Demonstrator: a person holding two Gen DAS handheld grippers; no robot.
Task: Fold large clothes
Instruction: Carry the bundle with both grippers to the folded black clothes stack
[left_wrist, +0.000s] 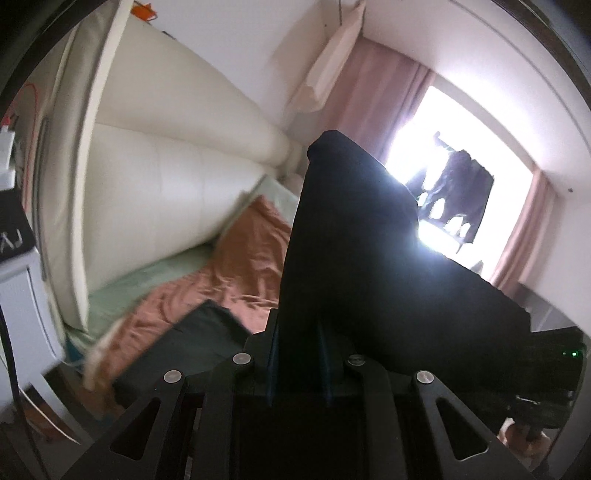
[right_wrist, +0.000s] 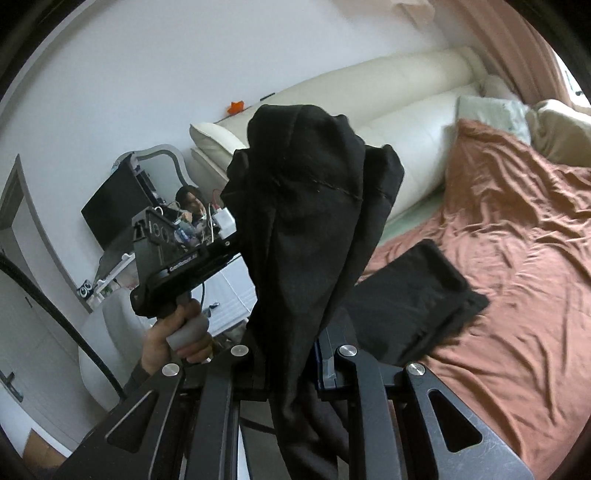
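Note:
A black garment (left_wrist: 354, 236) is held up in the air between both grippers, above a bed. My left gripper (left_wrist: 297, 354) is shut on one part of it; the cloth rises out of the jaws and hides the fingertips. My right gripper (right_wrist: 291, 354) is shut on another bunched part of the black garment (right_wrist: 310, 206), which stands up in front of the camera. The left gripper's body and the hand holding it (right_wrist: 177, 258) show left of the cloth in the right wrist view. A folded black garment (right_wrist: 417, 295) lies flat on the bed.
The bed has a rust-orange sheet (right_wrist: 517, 266) and a cream padded headboard (left_wrist: 155, 192). Pillows (right_wrist: 491, 110) lie at its head. A bright window with pink curtains (left_wrist: 369, 92) is at the far right. A white dresser with a mirror (right_wrist: 155, 173) stands beside the bed.

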